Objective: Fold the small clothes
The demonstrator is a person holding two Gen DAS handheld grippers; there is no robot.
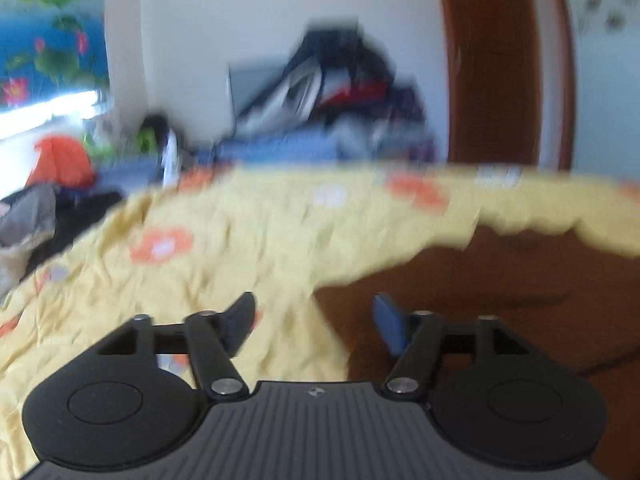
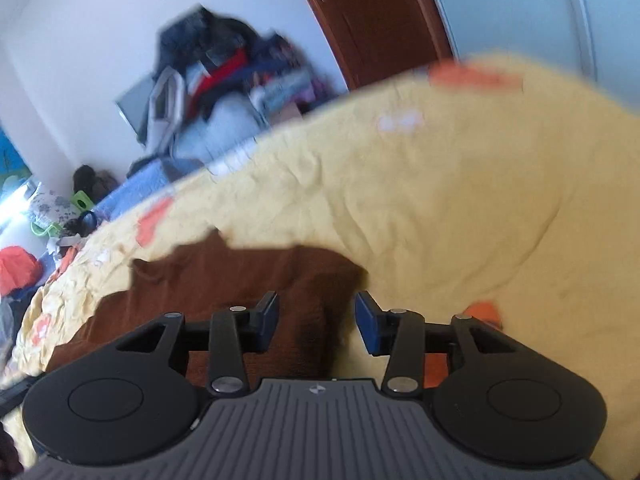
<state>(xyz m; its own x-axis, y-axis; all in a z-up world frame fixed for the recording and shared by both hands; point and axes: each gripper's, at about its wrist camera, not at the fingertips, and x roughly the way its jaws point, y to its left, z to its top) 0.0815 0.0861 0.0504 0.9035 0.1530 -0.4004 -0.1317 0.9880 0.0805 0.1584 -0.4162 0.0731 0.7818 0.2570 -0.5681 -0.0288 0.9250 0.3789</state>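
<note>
Both views blurred. Left gripper jaws wide, empty, over the yellow sheet's edge beside the brown cloth. Right gripper jaws wide, nothing clamped, over the brown cloth, which lies spread on the sheet. Clothes pile sits well behind.

Garment seemingly on bedspread

Both wrist views face across the bedspread toward the door.
</note>
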